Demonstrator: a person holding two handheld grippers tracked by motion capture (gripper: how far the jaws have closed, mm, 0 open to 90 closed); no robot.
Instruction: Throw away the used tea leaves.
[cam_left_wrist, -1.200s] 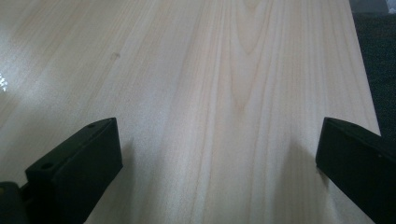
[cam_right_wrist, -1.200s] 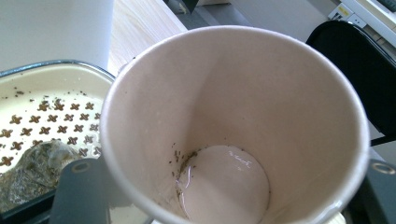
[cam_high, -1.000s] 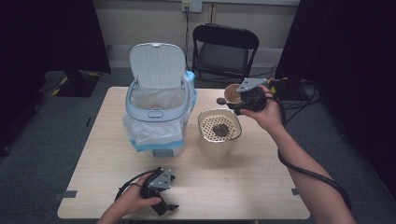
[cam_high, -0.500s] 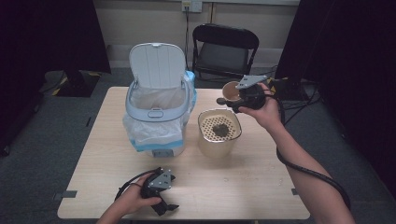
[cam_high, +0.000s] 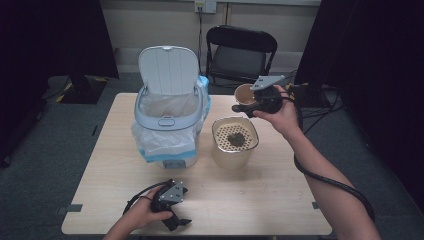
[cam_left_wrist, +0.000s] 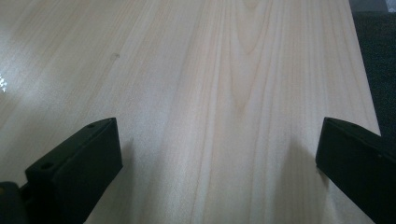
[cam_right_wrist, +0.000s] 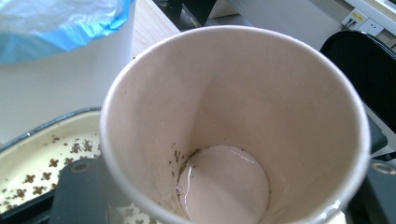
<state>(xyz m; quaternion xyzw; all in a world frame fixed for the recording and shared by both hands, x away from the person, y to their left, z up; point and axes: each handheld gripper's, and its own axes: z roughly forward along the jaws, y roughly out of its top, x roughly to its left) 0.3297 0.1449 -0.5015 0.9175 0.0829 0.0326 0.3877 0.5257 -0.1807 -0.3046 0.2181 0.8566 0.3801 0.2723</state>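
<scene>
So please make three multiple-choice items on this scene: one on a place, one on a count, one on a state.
1. Where is the strainer pot?
A. on the chair
B. on the table, right of the bin
C. inside the bin

2. How many cups are there?
A. one
B. two
C. three

3. How is the bin lid?
A. shut
C. raised open
B. lying on the table

Key:
1 B, it stands on the table beside the bin.
2 A, the one cup is in the right gripper.
3 C, it stands up behind the bag.
</scene>
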